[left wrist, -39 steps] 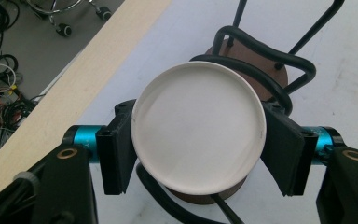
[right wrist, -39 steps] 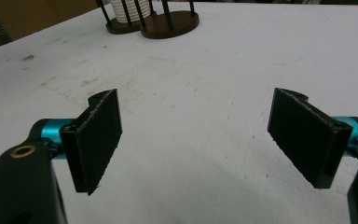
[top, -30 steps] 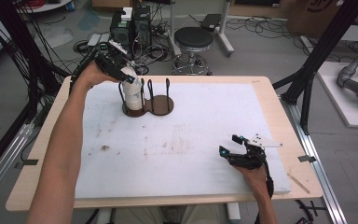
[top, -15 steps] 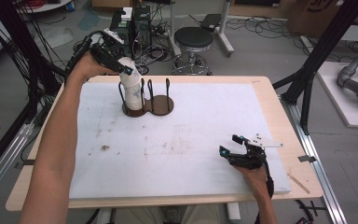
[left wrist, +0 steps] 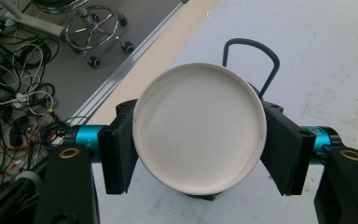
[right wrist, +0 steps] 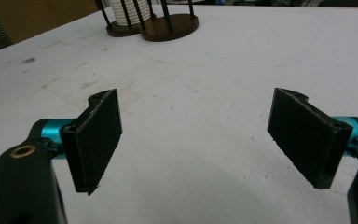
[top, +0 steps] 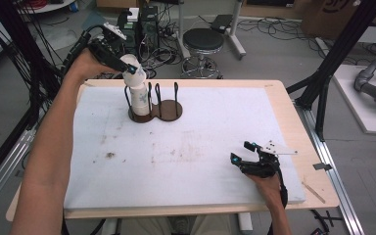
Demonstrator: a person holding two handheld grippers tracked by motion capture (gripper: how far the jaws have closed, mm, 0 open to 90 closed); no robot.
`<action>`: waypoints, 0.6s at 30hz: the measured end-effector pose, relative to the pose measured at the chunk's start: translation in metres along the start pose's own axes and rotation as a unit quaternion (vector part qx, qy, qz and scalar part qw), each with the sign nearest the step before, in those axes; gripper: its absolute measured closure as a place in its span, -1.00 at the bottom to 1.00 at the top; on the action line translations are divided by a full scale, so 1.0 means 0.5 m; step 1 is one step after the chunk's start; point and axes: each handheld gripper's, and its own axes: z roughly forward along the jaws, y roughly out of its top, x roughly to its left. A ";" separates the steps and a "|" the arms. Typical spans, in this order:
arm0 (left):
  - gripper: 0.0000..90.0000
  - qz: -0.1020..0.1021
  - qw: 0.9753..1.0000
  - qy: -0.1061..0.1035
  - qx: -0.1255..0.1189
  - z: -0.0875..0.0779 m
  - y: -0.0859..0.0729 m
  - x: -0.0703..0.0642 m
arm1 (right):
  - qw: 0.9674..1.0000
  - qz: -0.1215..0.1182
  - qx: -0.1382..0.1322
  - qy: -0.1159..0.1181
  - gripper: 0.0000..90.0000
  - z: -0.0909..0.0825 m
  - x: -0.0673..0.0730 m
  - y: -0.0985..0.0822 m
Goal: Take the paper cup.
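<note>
Wooden table, white mat on it, bearing brown rack.

No legible text from my remote station, no labels, brands, numbers or signs readable on anything in view.

Two black hand-held grippers: the left gripper carries flat black rectangular pads on turquoise metal cylinders with brass-ringed screw holes; the right gripper has turquoise tips, a grey three-cornered plate and a black wrist strap. Forearms are unsleeved.
</note>
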 end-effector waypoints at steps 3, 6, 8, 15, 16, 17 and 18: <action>-0.22 0.004 1.000 -0.005 -0.020 -0.017 0.001 -0.012 | 1.000 0.003 -0.001 0.002 -0.60 0.000 -0.001 0.000; -0.22 0.005 0.999 -0.010 -0.031 -0.024 -0.001 -0.019 | 1.000 0.004 -0.001 0.002 -0.60 -0.001 -0.001 0.000; -0.22 0.004 0.999 -0.012 -0.041 -0.032 -0.005 -0.026 | 1.000 0.005 -0.002 0.003 -0.60 -0.001 -0.002 0.000; -0.22 0.009 0.998 -0.026 -0.064 -0.053 -0.018 -0.051 | 1.000 0.007 -0.006 0.003 -0.60 -0.002 -0.002 -0.001; -0.22 0.010 0.997 -0.028 -0.067 -0.056 -0.020 -0.055 | 1.000 0.007 -0.006 0.003 -0.60 -0.002 -0.002 -0.001; -0.22 0.011 0.996 -0.032 -0.077 -0.060 -0.025 -0.063 | 1.000 0.006 -0.007 0.003 -0.60 -0.003 -0.001 -0.002; -0.22 0.011 0.996 -0.032 -0.077 -0.060 -0.025 -0.063 | 1.000 0.006 -0.007 0.003 -0.60 -0.003 -0.001 -0.002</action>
